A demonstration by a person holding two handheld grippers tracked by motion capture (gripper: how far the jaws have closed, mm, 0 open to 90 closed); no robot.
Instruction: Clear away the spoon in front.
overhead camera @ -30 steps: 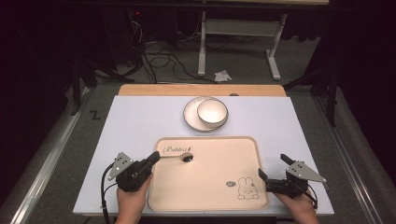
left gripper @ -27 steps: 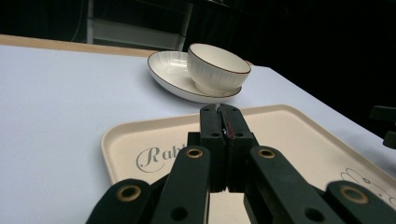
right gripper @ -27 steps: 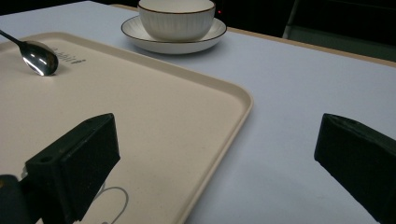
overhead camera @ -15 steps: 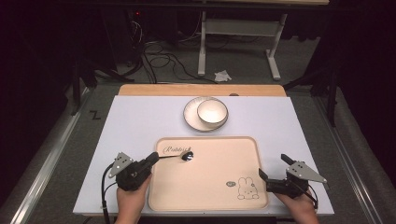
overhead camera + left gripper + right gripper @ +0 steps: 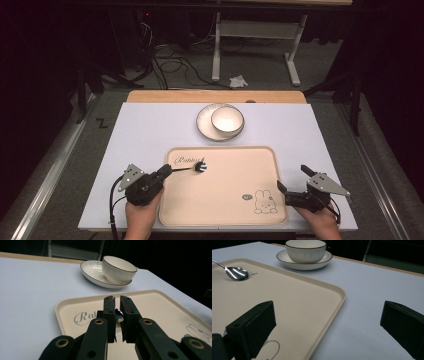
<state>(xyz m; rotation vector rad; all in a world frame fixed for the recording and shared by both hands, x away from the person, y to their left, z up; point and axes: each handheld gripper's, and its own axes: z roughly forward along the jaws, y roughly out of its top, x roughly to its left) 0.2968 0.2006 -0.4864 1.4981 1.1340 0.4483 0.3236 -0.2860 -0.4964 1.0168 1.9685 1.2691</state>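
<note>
Your left gripper (image 5: pixel 167 171) sits at the near-left corner of the cream tray (image 5: pixel 225 212), its jaws reaching in over the tray's left rim. They are clenched on the handle of a metal spoon (image 5: pixel 192 168); in the left gripper view the two black jaws stand nearly together with a sliver of shiny handle pinched between them. The spoon runs rightward from your jaws, and its bowl lies on the tray just beside the printed script lettering (image 5: pixel 189 160) near the far-left corner. In the right gripper view the spoon bowl faces up and mirrors the light.

Beyond the tray, toward the far edge of the white table (image 5: pixel 145 130), a ribbed white bowl (image 5: pixel 227 120) with a dark rim stands on a matching saucer (image 5: pixel 206 125), set toward the saucer's right side.

On the tray's near-right corner a small rabbit drawing (image 5: pixel 261 201) is printed. Your right gripper (image 5: pixel 292 182) is just beyond that corner, over the tray's right edge. Its jaws are released and spread wide, with nothing between them.
</note>
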